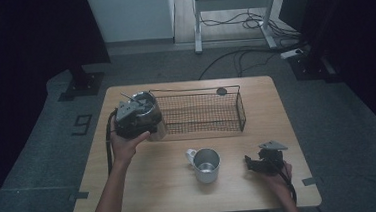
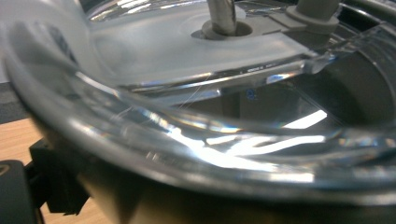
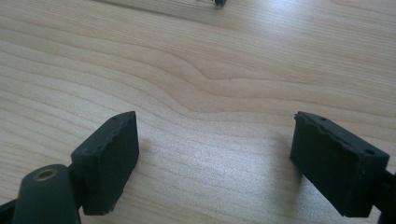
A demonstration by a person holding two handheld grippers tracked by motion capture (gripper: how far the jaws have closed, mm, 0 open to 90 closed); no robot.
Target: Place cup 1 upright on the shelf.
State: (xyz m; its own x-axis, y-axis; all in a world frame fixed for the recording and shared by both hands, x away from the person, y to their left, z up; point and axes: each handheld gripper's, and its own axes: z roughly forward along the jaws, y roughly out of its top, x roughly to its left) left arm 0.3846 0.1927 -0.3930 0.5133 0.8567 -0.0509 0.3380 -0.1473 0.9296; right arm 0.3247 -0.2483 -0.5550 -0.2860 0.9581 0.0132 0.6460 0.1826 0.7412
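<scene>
Glass catches most of the light in my left gripper view: a clear, round vessel (image 2: 196, 140) with a thick gleaming rim, a frosted lid piece across its mouth and a metal rod rising through a grey collar in that lid. From the high view the same vessel (image 1: 146, 111) reads as a squat glass jug with a dark base, sitting at the far left of the bench (image 1: 146, 189), just beside the left end of the black wire basket (image 1: 204, 112).

My left gripper (image 1: 133, 119) is right up against the near-left side of the jug, the hand wrapped round the gripper body. Its jaws stand wide and seem clamped on the jug, though the contact itself is hidden from me.

My right gripper (image 1: 252, 162) rests low over the bench at the near right, well apart from the jug. Its two black pads (image 3: 109, 158) stand apart with bare wood between them, holding nothing.

Between the two grippers, near the middle of the bench, stands a metal mug (image 1: 206, 165) with its handle turned to the far left.
</scene>
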